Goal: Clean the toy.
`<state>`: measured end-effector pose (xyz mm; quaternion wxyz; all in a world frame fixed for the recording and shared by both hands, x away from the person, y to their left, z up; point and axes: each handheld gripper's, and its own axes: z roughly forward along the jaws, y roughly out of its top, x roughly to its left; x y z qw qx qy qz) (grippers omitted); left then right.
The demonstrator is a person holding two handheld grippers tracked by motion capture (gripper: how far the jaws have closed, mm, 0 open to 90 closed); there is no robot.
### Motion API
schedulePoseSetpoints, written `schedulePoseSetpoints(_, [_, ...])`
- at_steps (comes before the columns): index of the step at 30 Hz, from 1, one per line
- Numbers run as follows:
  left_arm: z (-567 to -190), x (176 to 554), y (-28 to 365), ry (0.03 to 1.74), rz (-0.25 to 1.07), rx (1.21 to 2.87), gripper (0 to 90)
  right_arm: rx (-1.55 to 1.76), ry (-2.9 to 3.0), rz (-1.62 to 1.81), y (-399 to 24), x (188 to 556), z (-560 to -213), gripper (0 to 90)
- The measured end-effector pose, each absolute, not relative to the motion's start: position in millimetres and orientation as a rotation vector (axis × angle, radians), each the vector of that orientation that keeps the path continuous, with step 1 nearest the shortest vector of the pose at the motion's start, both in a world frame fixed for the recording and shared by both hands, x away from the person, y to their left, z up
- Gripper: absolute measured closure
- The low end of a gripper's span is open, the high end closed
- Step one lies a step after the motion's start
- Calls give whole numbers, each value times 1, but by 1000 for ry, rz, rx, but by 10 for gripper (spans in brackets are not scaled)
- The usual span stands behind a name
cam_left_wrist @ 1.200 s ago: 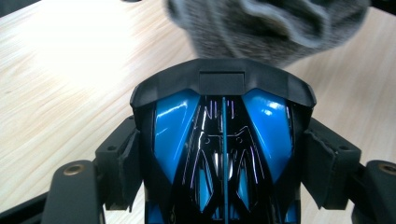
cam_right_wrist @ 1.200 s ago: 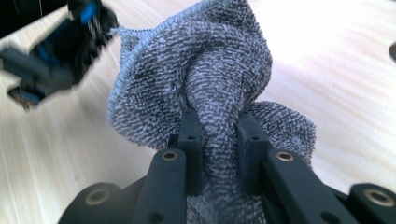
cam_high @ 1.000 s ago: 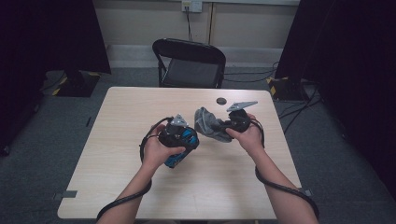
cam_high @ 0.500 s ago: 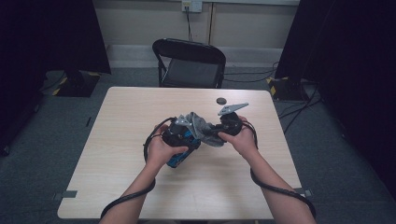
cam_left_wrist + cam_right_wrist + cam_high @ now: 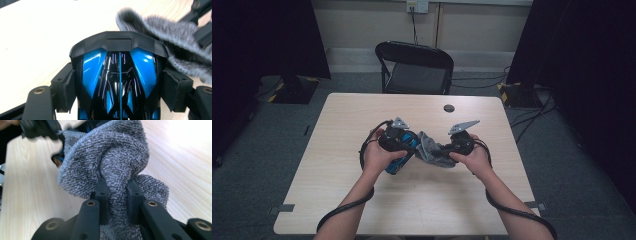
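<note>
the left hand-held gripper (image 5: 120, 82) clamps a blue-and-black toy (image 5: 119, 75) between its jaws above the worktop (image 5: 362, 200). the right hand-held gripper (image 5: 117, 195) pinches a grey cloth (image 5: 112, 157), which touches the toy just beside the left one.

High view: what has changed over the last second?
The right gripper has carried the grey cloth leftward and slightly toward the person, up against the blue and black object in the left gripper. Both grips are unchanged, and the small dark disc stays put on the table.
</note>
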<state>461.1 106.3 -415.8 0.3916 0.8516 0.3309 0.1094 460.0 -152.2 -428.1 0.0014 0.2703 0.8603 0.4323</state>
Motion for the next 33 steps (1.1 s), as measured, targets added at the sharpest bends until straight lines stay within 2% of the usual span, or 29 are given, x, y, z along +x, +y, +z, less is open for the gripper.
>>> schedulePoseSetpoints(12, [-406,454,105,805,273,2161,255,977,2580,1330,-174,470,-427,757])
schedulePoseSetpoints(20, [-408,454,90,774,244,2170,255,900,2592,1371,-156,470,-414,757])
schedulePoseSetpoints(33, [-409,456,88,784,237,2175,255,861,2646,1341,-141,466,-423,758])
